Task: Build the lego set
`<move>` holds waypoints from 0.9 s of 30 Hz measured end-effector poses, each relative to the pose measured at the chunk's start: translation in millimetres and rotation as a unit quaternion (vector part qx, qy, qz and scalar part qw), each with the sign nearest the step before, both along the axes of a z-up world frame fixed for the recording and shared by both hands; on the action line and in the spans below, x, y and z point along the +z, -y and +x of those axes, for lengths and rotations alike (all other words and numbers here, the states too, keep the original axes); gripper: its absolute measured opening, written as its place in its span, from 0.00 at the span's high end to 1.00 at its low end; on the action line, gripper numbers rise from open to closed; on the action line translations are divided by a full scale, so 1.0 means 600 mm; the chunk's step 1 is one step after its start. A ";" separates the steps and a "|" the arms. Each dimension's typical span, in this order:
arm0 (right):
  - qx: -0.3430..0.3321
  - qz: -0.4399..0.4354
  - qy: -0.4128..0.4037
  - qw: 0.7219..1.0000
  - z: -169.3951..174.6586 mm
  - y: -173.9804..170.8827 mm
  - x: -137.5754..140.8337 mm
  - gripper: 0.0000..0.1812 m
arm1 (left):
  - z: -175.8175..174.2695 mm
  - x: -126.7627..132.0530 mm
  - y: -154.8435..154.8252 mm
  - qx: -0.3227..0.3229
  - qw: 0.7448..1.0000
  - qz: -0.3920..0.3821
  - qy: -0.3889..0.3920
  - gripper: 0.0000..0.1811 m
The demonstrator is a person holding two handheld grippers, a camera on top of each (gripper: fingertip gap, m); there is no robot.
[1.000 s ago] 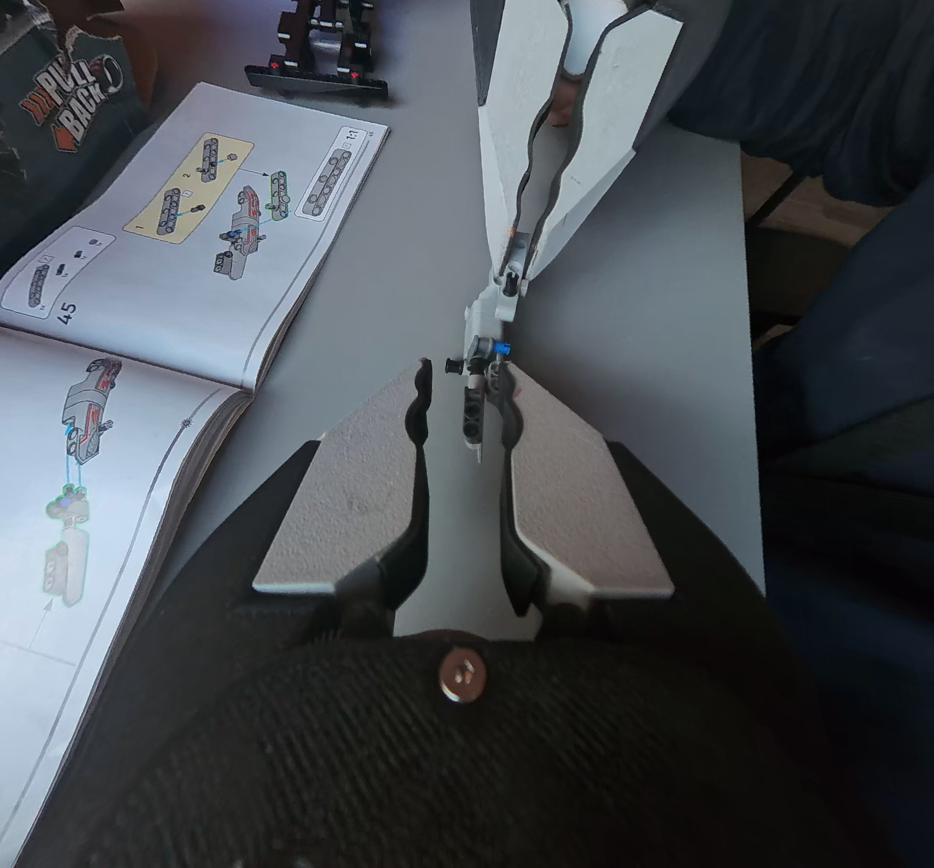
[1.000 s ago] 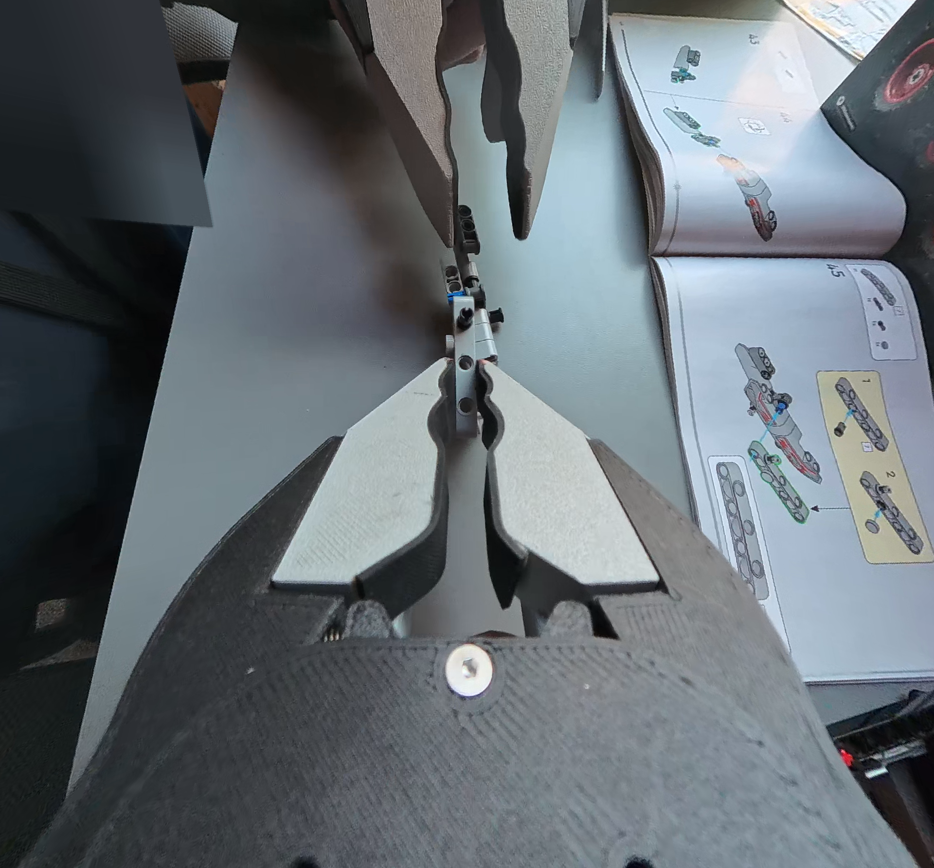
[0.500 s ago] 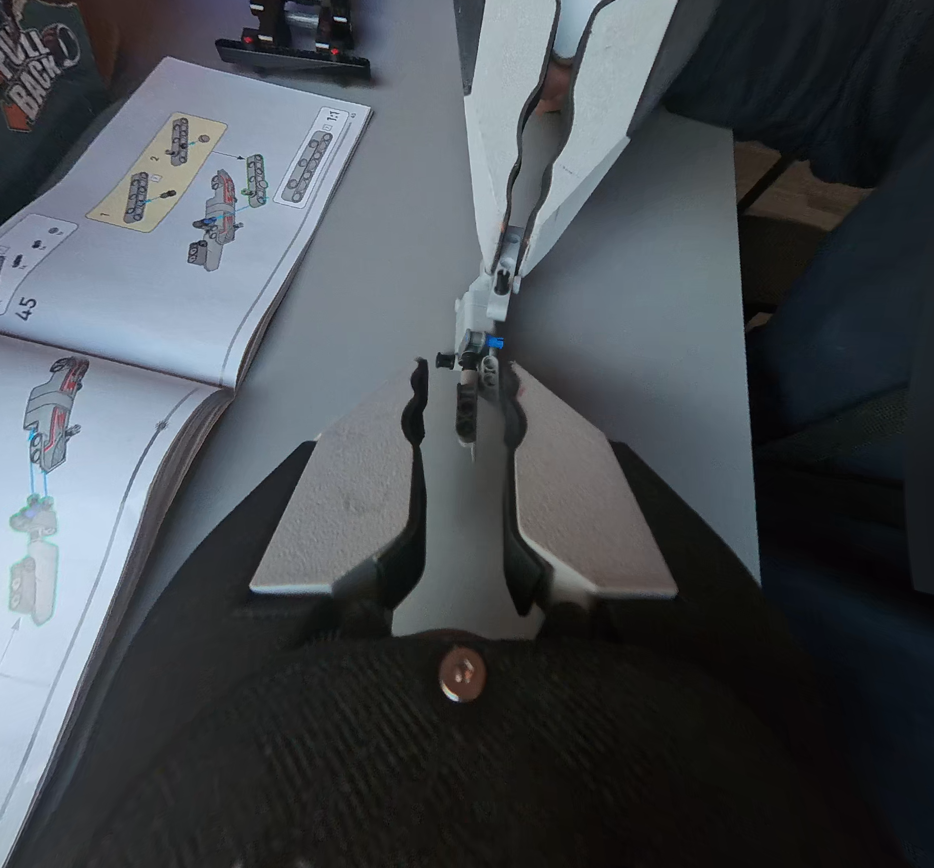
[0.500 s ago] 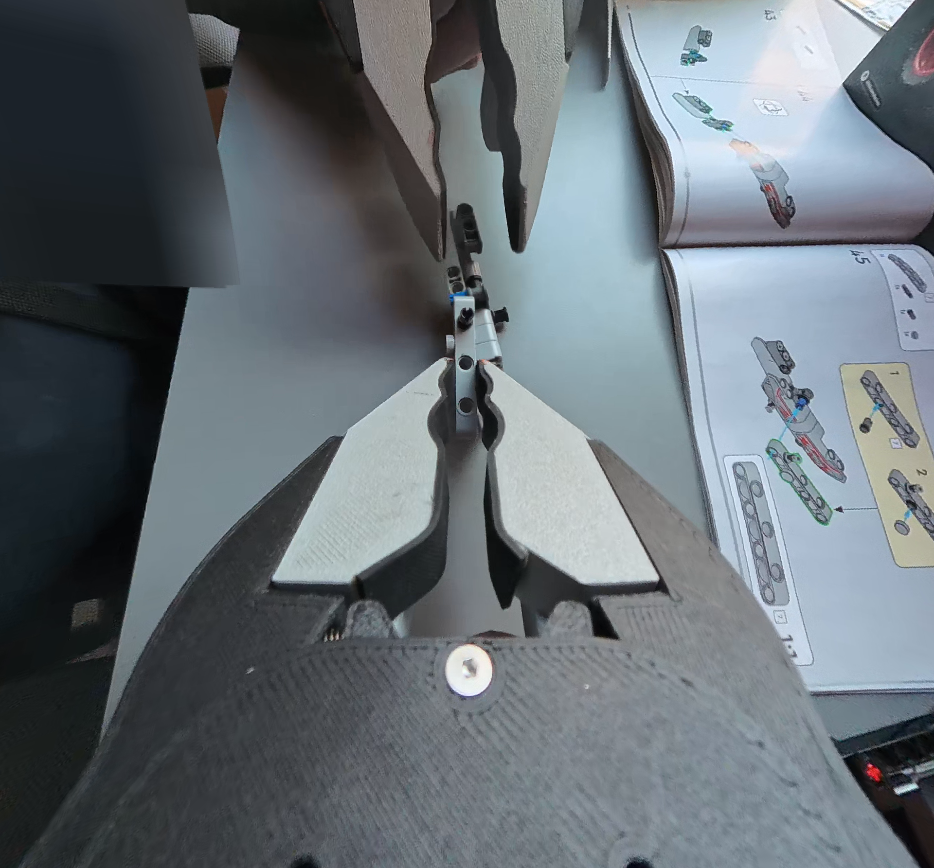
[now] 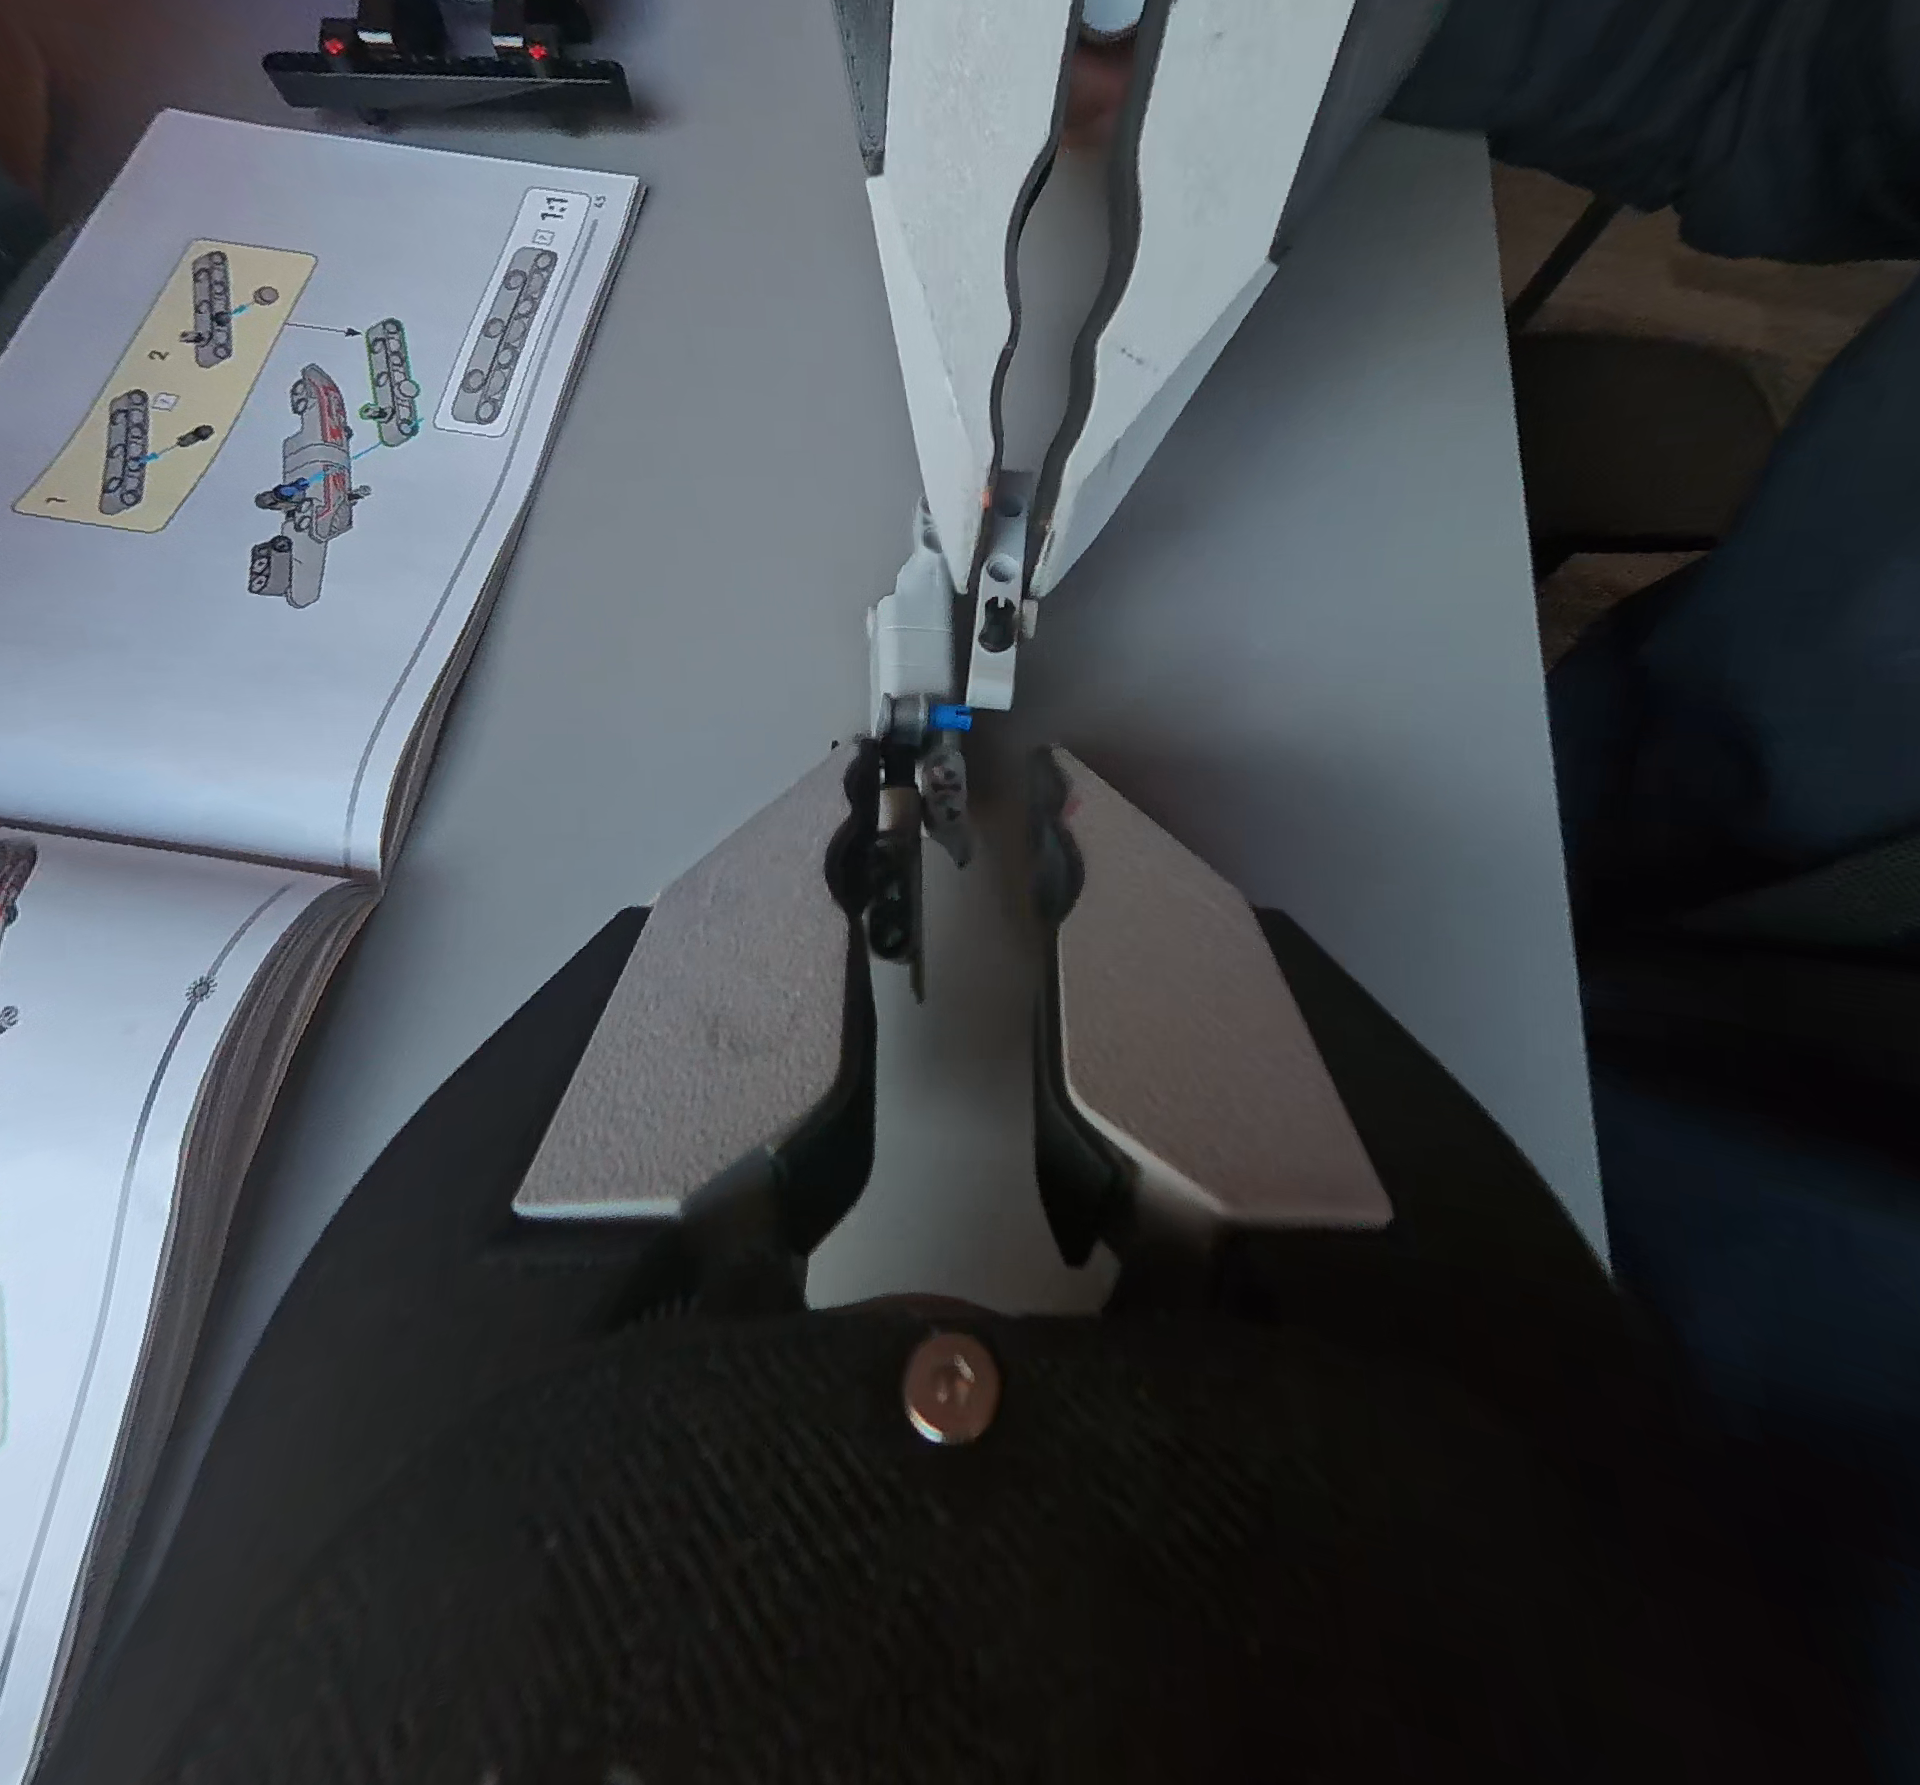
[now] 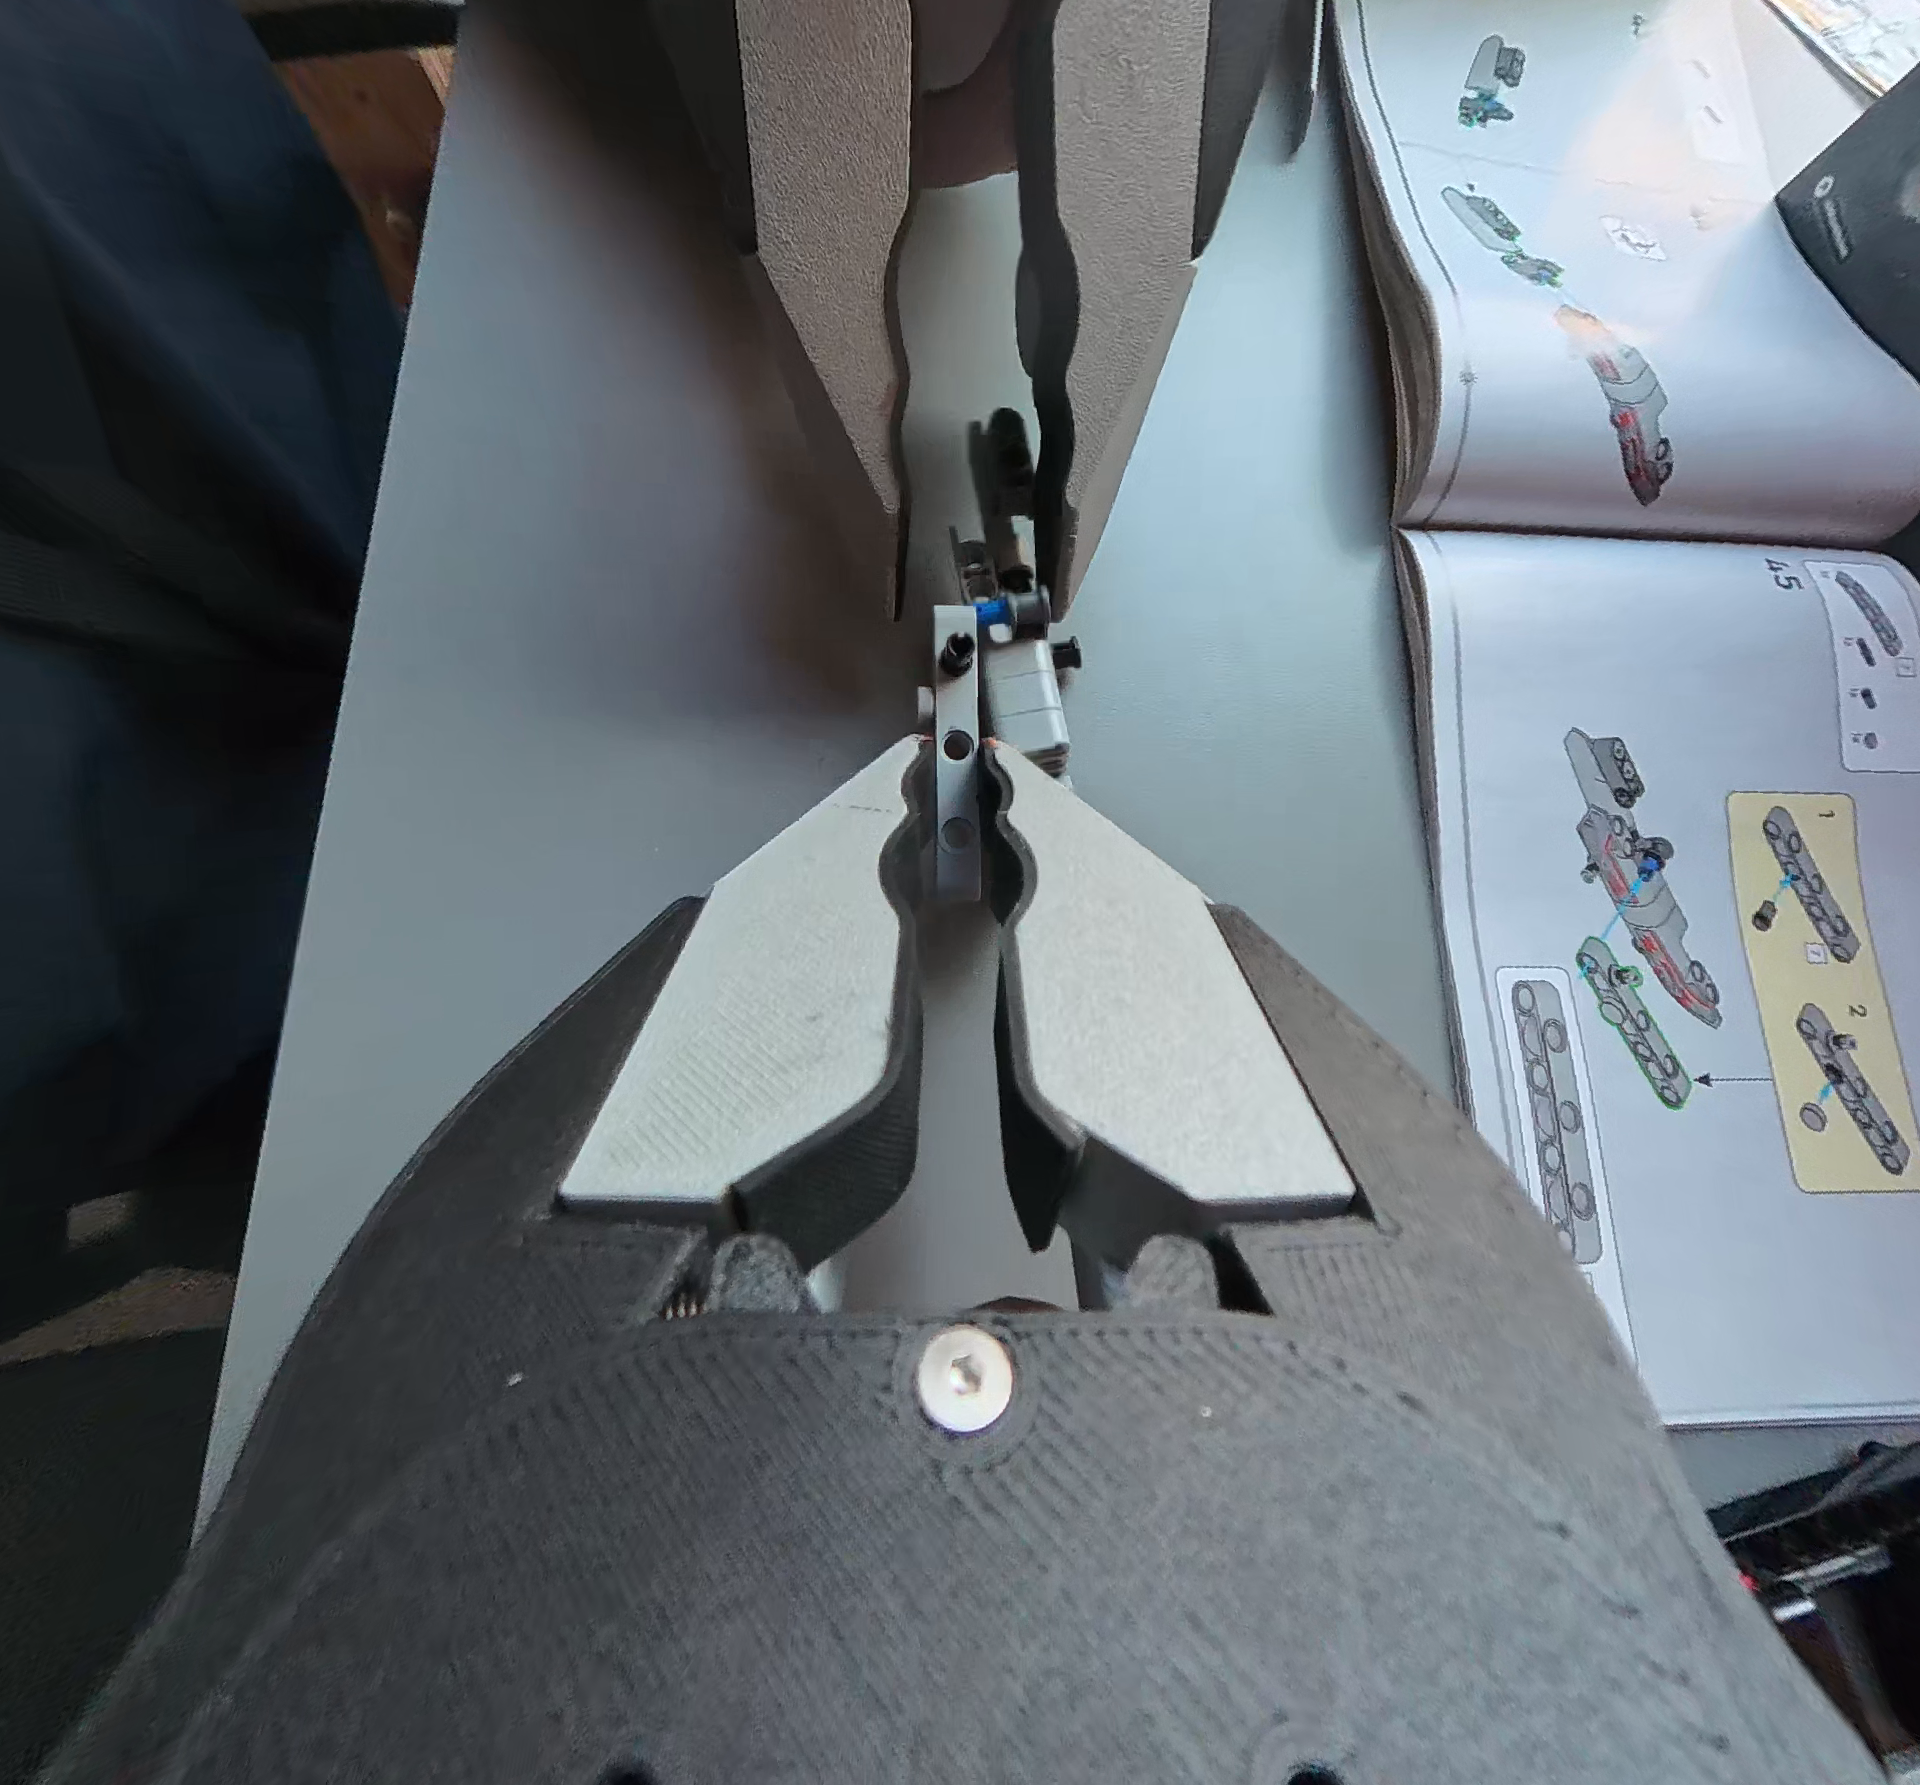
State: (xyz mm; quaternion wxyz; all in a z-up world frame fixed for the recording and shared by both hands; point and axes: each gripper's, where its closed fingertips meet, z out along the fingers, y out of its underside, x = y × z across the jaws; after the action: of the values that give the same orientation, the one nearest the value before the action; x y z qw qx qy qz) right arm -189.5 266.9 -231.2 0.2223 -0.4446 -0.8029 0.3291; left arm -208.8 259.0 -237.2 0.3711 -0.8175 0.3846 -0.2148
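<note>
A small lego assembly (image 5: 920,655) of light grey blocks, a blue pin and a dark end hangs over the grey table (image 5: 1299,592). My right gripper (image 6: 956,759) is shut on the assembly's grey holed beam (image 6: 956,800); it also shows in the left wrist view (image 5: 1003,572), coming from the far side. My left gripper (image 5: 951,779) is open, and the assembly's dark end (image 5: 894,862) sits between its fingers, close against the left one. In the right wrist view the left gripper (image 6: 977,551) faces mine with the dark end (image 6: 1003,457) in its gap.
An open instruction booklet (image 5: 260,488) lies on the table to the left and shows in the right wrist view (image 6: 1662,800) too. A black partly built model (image 5: 447,42) stands behind it. A dark box (image 6: 1860,208) is beside the booklet. The table edge (image 5: 1527,800) and a person's dark clothing are close. My two grippers' fingertips are within a few centimetres of each other.
The two grippers have come closer together. The assembly's dark end now sits deeper between my left fingers and nearer the left one. The right gripper stays shut on the beam.
</note>
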 end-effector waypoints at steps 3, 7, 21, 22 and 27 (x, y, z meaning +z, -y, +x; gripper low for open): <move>0.004 0.011 0.004 1.000 -0.001 0.004 -0.004 0.98 | 0.001 0.000 0.000 -0.002 1.000 0.005 -0.004 0.85; 0.003 0.029 0.010 1.000 -0.002 0.000 -0.007 0.98 | 0.001 -0.002 -0.003 -0.002 1.000 0.003 -0.004 0.85; 0.011 0.076 0.003 0.997 -0.005 0.000 -0.005 0.98 | 0.009 -0.002 -0.006 -0.007 1.000 0.009 -0.001 0.85; 0.011 0.078 0.001 0.997 -0.005 0.000 -0.004 0.98 | 0.009 -0.002 -0.006 -0.007 1.000 0.008 -0.001 0.85; 0.010 0.090 -0.002 0.996 -0.005 0.000 -0.003 0.98 | 0.009 0.001 -0.010 -0.007 1.000 0.020 -0.002 0.88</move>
State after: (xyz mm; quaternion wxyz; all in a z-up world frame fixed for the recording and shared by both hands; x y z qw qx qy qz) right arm -192.5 266.9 -232.7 0.2599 -0.4136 -0.8334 0.2585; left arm -203.2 264.9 -236.6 0.3850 -0.8075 0.3954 -0.2080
